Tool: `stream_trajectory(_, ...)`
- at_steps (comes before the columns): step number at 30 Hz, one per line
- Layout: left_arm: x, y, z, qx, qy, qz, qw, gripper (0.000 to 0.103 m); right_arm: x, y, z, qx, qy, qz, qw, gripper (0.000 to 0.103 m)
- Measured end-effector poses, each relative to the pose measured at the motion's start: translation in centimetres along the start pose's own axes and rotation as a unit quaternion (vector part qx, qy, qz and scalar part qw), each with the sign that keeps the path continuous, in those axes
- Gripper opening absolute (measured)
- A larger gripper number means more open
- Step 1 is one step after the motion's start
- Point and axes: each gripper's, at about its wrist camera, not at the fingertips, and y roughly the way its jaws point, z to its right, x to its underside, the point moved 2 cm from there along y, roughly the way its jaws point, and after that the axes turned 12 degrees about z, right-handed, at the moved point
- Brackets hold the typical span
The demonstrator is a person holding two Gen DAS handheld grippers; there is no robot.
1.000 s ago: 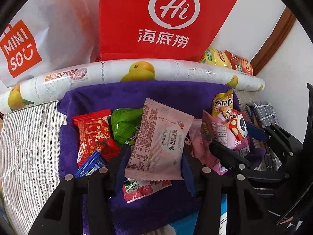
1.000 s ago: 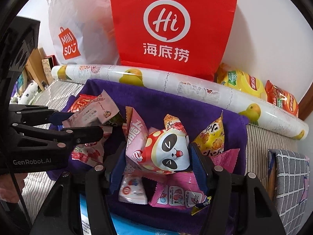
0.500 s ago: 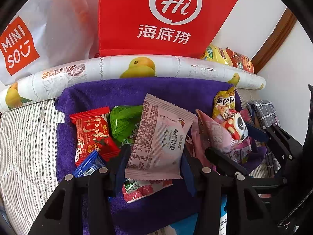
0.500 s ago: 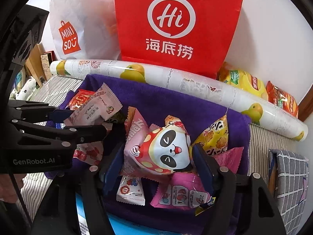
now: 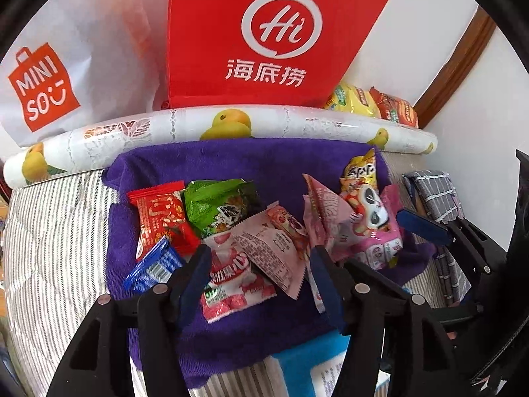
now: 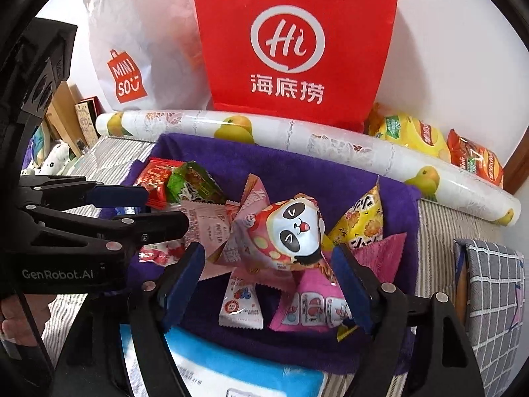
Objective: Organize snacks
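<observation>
- Left wrist view: your left gripper has just been opening — its fingers now stand apart, clear of the pale pink packet, which lies loose on the purple towel beside the green packet and the red packet.
- Right wrist view: your right gripper has been opening too — released, with the panda packet between its fingers, resting on the pink packets underneath.

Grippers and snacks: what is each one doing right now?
left gripper: open, jaws just been opening, pink packet lying loose between them.
right gripper: open, jaws just been opening, panda bag between them, not squeezed.
red paper bag: standing upright.
purple towel: spread under snacks.
</observation>
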Motion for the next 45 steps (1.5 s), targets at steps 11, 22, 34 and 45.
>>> stream_trajectory(11, 1.3, -5.9, 1.3, -0.003, 0.002, 0.025, 0.9997, 0.068, 0.6, -4.9, -0.6, 0.014, 0.033, 0.004, 0.999, 0.079)
stream_trajectory(22, 3.4, -11.5, 2.9, -0.026, 0.008, 0.06, 0.9979, 0.078, 2.0, -11.0, 0.0, 0.054, 0.08, 0.018, 0.995, 0.079)
stream_trajectory(34, 7.6, -19.4, 5.9, -0.051, 0.02, 0.118, 0.9915, 0.092, 4.5, -20.4, -0.4, 0.086, 0.122, 0.063, 0.987, 0.099)
stream_trajectory(45, 12.0, -25.7, 8.8, -0.064, 0.034, 0.176, 0.9816, 0.093, 8.4, -28.3, -2.4, 0.105, 0.108, 0.099, 0.984, 0.103)
